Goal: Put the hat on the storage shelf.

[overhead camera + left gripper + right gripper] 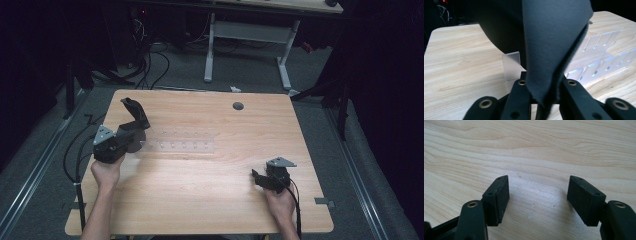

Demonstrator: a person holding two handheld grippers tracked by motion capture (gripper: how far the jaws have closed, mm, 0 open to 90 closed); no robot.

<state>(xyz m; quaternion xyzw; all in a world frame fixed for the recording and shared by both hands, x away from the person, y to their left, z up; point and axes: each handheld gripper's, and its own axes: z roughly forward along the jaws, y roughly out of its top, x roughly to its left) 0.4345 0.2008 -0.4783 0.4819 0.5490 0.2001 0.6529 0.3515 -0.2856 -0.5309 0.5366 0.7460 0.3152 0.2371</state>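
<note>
Black felt-like cloth point(554, 47), a dark folded piece, pinched between the jaws of the left gripper point(543, 86); the jaws stand nearly together on its lower fold. In the high view the cloth point(136, 114) rises up and away from the left gripper point(131, 136) at centre left of the frame, above the near end of a clear plastic rack point(182, 141) lying flat on the wooden table point(210, 195).

Left hand point(106, 172): forearm enters from the bottom left, wrist raised, gripper pointed toward the upper right of the frame.

Right hand point(280, 200): forearm enters from the bottom right, gripper held low near the table's lower right. Right gripper point(538, 195): jaws spread wide, nothing between them, bare wood below.

View differences: the left gripper view shows the rack's upright frosted end plate point(511, 65) just behind the cloth and its rows of slots point(599, 57) at right, detail that is faint in the high view. The high view gives the whole tabletop, a round cable hole point(238, 106) near its far edge, and grey carpet point(40, 165) around it.

Open room: broad bare wood lies between the two grippers and along the near edge; the right gripper point(264, 179) sits well apart from the rack.
</note>
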